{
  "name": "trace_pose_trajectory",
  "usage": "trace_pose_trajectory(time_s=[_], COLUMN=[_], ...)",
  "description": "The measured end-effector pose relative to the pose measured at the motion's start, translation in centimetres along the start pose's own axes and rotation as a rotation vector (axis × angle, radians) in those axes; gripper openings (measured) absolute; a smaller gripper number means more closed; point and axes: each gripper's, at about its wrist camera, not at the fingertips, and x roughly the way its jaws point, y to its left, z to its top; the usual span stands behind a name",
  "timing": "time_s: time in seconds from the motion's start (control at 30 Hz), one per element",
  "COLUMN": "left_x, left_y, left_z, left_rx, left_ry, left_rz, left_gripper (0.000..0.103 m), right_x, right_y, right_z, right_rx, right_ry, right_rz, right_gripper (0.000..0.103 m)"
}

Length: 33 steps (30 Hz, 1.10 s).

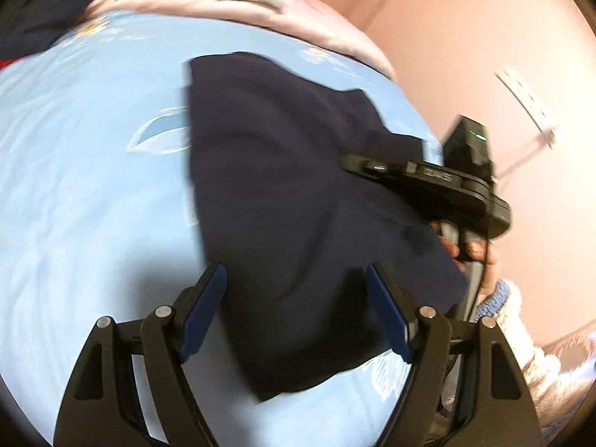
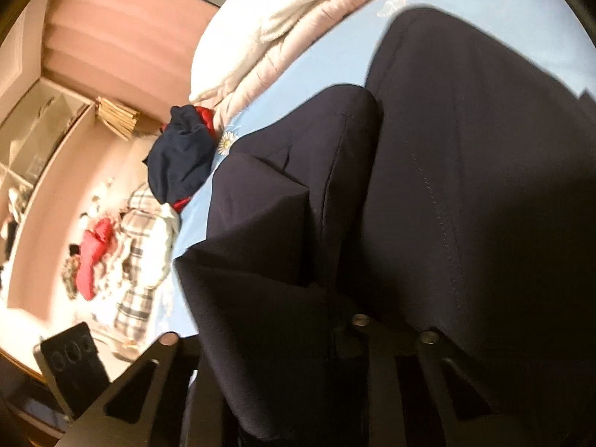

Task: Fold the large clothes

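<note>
Left wrist view: left gripper [image 1: 296, 311] spread wide, released, hovering over navy garment [image 1: 283, 193] lying flat on light blue floral bedsheet [image 1: 93, 171]. Also visible here only: right gripper [image 1: 428, 182] from the side, in a hand [image 1: 473, 249]; lettering on it too blurred to read.

Right wrist view: fingers buried in navy fabric, clenched on garment [image 2: 428, 186]. Only here: clothes pile [image 2: 123, 253] on floor, white pillow [image 2: 260, 29].

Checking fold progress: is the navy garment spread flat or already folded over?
Partly folded: the navy garment lies doubled on the blue bedsheet, one layer overlapping another.
</note>
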Motion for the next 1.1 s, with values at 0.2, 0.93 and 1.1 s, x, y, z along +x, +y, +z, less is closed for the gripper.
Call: trace_pose_trajectory(time_s=[0.2,0.93,1.1], left_x=[-1.1,2.0,3.8], left_y=[2.5,-0.4,-3.3], left_z=[-0.2,3.1,4.1], left_rx=[-0.099,0.026,0.108], left_ry=[0.002,0.022,0.016], left_rz=[0.016,-0.025,-0.030], left_gripper=[0.078,0.078,0.076], right_x=[-2.1,-6.8,-6.9], right_y=[3.9,-4.6,-5.5], right_z=[0.5,4.3,4.4], right_rx=[-0.151,-0.021,-0.024], right_ry=[-0.103,-0.177,-0.160], right_rz=[-0.088,-0.135,-0.136], right_gripper=[0.008,0.007,0.007])
